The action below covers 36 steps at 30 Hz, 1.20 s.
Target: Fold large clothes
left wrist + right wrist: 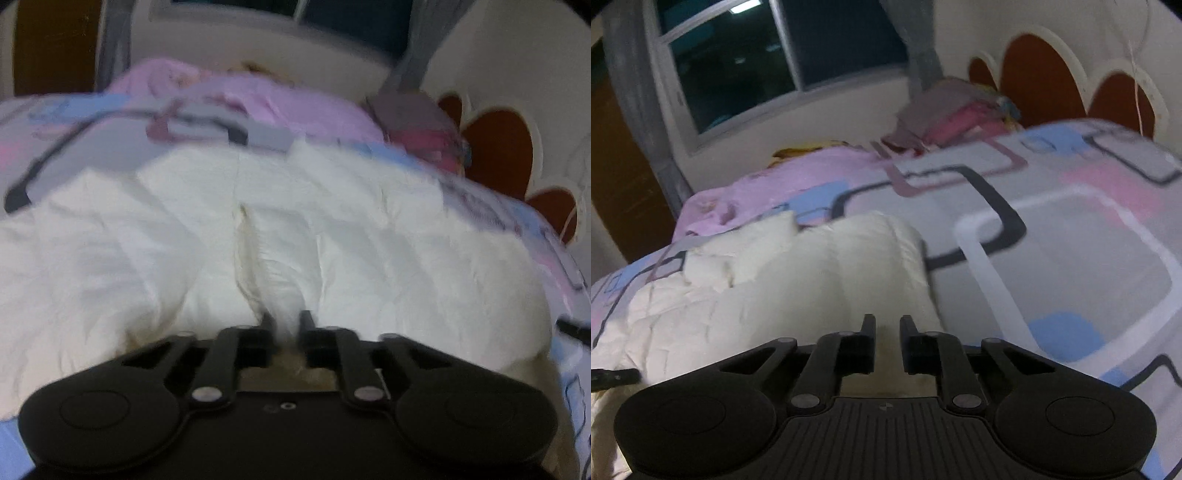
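Behind everything stands a dark window point(783, 62) in a pale wall, with a brown-and-cream flower-shaped headboard point(1045, 81) off to the right of the fingers. Below it, a bed point(1071, 240) wears a cover printed with grey, pink and blue squares, and a pink blanket point(768, 184) lies bunched far ahead of the fingers. A small heap of folded clothes point(945, 118) sits beyond that, near the headboard. A puffy white garment point(332, 221) is spread on the bed straight ahead of both pairs of fingers. The left gripper point(286, 321) has its fingers pinched on a fold of this white garment, cloth showing between them. The right gripper point(887, 325) holds its fingers close together over the garment's near edge; motion blur hides whether cloth is caught there
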### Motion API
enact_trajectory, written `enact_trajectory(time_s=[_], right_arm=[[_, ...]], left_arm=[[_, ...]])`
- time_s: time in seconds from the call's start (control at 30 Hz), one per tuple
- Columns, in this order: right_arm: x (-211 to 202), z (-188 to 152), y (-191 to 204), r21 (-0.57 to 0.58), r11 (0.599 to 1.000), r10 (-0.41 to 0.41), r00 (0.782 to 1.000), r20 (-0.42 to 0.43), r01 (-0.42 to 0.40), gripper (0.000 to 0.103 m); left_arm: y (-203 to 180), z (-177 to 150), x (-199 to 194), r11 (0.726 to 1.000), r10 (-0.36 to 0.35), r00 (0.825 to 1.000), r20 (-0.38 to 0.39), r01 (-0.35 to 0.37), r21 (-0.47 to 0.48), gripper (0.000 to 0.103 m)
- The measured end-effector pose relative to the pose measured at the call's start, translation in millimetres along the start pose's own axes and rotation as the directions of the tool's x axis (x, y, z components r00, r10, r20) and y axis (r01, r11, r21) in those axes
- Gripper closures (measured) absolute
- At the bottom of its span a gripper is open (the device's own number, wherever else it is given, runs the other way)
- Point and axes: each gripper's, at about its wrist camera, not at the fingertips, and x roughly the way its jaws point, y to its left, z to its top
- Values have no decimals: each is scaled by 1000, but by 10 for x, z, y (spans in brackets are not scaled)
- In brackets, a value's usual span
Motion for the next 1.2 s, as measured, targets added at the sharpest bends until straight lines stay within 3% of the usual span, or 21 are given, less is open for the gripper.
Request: enact_trajectory(time_s=[0.07, 0.17, 0.4, 0.43, 0.5, 0.57, 0.6, 0.7, 0.77, 0.87, 1.03, 1.2], right_arm=[[60, 8, 7, -8, 1000, 10, 1000, -9, -10, 88], [111, -37, 15, -26, 999, 31, 999, -30, -32, 88], [371, -229, 35, -98, 995, 1, 994, -113, -13, 88], [353, -209, 29, -101, 995, 5, 994, -112, -17, 88], [256, -133, -8, -93, 995, 19, 997, -72, -26, 88], [168, -14, -43, -101, 995, 25, 999, -22, -27, 88], [154, 63, -58, -102, 994, 24, 1000, 1, -23, 88], [294, 331, -50, -108, 994, 23, 999, 22, -21, 88], [463, 485, 11, -130, 991, 29, 999, 30, -25, 88], [742, 619, 69, -144, 989, 38, 999, 4, -37, 88], [1249, 532, 62, -206, 978, -59, 991, -122, 33, 88], [1130, 482, -10, -180, 983, -52, 994, -95, 35, 88]], left_arm=[[-43, 34, -188, 1000, 11, 997, 81, -12, 10, 93], [3, -7, -338, 999, 46, 993, 106, -49, 23, 94], [227, -236, -63, 995, 89, 996, -16, -89, -38, 94], [254, -245, -67, 995, 86, 996, -21, -87, -38, 91], [271, -217, -153, 992, 116, 993, -7, -116, -45, 75], [249, -177, -332, 982, 190, 980, 63, -189, -28, 54], [205, -143, -407, 980, 199, 974, 112, -201, 1, 53], [49, 9, -403, 980, 159, 975, 157, -175, 93, 52], [-68, 91, -242, 981, 115, 984, 134, -133, 140, 52], [-136, 85, 81, 973, 115, 990, 84, -129, 192, 52], [-43, 18, 479, 975, 116, 992, 53, -124, 186, 45], [-48, 23, 456, 968, 130, 990, 56, -139, 207, 42]])
